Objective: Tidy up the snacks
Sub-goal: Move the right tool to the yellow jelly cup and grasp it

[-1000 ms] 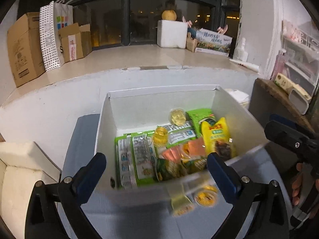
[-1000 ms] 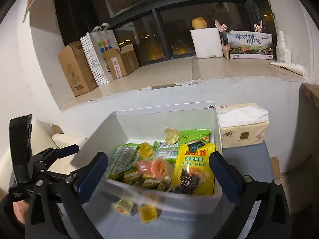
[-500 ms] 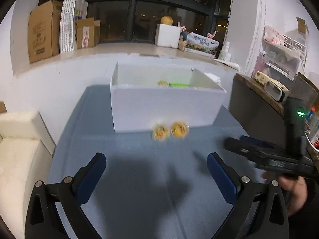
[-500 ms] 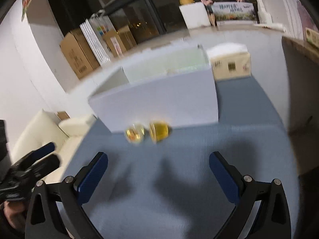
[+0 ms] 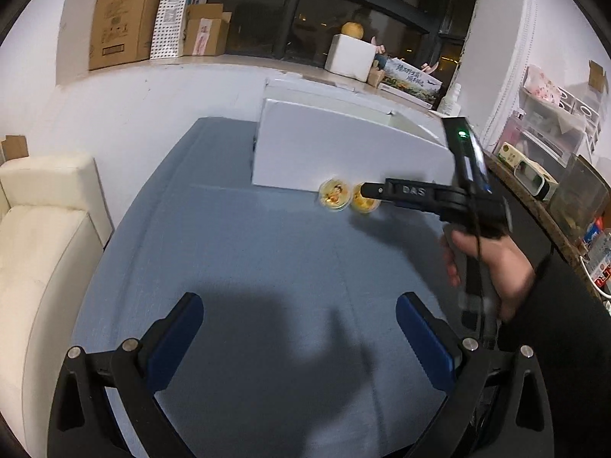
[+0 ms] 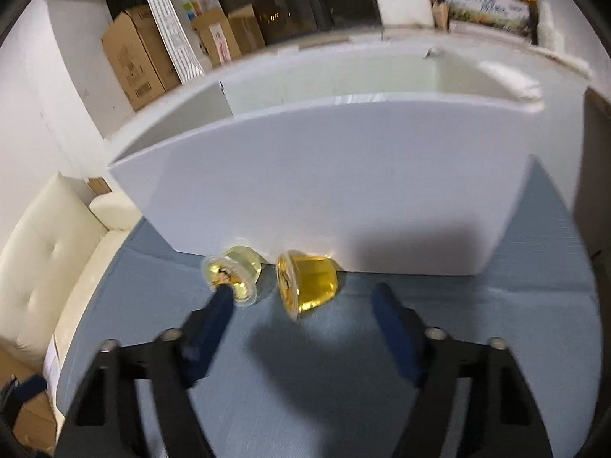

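Two yellow jelly cups lie on their sides on the blue table, against the front wall of a white box [image 6: 343, 198]. In the right wrist view the left cup [image 6: 233, 274] and the right cup [image 6: 309, 282] are close ahead. My right gripper [image 6: 301, 297] is open, its fingers either side of the right cup without touching it; the left fingertip [image 6: 221, 297] overlaps the left cup. In the left wrist view my left gripper [image 5: 298, 320] is open and empty, well back from the cups [image 5: 336, 194] and the box [image 5: 343, 152]. The box's contents are hidden.
A cream sofa [image 5: 38, 252] runs along the table's left edge. A shelf with storage items [image 5: 542, 168] stands at the right. Cardboard boxes [image 5: 122, 19] and a paper bag sit on the window ledge behind. The right hand and gripper body [image 5: 469, 206] reach over the table's right side.
Both grippers dropped from looking down into the box to table level. The right gripper then moved forward to the cups. The left gripper pulled back.
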`<action>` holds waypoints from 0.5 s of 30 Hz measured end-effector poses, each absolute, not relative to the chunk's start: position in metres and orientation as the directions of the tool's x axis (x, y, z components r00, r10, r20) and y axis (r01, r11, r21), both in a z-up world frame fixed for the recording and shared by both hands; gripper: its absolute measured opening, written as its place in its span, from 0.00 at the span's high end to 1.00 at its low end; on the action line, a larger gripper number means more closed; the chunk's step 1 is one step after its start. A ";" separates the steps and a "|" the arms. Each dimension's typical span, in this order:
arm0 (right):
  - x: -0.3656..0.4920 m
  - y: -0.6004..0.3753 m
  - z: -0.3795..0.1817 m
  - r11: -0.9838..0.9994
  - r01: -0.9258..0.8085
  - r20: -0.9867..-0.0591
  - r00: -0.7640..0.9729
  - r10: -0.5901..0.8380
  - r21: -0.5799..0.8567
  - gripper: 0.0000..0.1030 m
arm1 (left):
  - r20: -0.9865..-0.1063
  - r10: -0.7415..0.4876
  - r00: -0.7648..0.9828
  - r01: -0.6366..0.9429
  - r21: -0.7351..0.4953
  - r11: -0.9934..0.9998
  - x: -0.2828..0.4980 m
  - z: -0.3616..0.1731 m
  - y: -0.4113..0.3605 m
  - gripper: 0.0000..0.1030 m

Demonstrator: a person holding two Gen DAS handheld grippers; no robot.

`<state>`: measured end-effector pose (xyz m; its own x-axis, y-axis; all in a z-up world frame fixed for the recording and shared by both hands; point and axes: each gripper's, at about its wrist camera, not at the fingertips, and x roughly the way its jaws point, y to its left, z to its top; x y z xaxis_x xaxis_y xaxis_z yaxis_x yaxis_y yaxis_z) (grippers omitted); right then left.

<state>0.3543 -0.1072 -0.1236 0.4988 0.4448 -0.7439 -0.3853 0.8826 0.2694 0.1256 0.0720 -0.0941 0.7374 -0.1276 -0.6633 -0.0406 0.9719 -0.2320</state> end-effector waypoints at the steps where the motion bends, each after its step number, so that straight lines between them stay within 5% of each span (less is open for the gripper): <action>1: 0.359 -0.105 -0.128 0.885 -0.385 -0.752 0.493 0.437 0.262 0.35 | -0.663 -0.122 0.739 -0.044 -0.228 0.973 0.125 -0.095 0.074 0.00; 4: 0.364 -0.101 -0.136 0.880 -0.391 -0.750 0.487 0.447 0.270 0.46 | -0.669 -0.113 0.735 -0.062 -0.232 0.971 0.125 -0.099 0.080 0.00; 5: 0.365 -0.099 -0.137 0.877 -0.400 -0.751 0.486 0.448 0.264 0.63 | -0.668 -0.113 0.736 -0.064 -0.234 0.970 0.124 -0.099 0.081 0.00; 15: 0.347 -0.097 -0.125 0.866 -0.435 -0.731 0.502 0.462 0.248 0.63 | -0.684 -0.115 0.720 -0.036 -0.203 0.979 0.141 -0.102 0.071 0.00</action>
<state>0.3468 -0.0971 -0.1250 0.5021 0.4616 -0.7313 -0.4345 0.8658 0.2482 0.1411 0.0712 -0.1023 0.7199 -0.1153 -0.6845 -0.0359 0.9786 -0.2026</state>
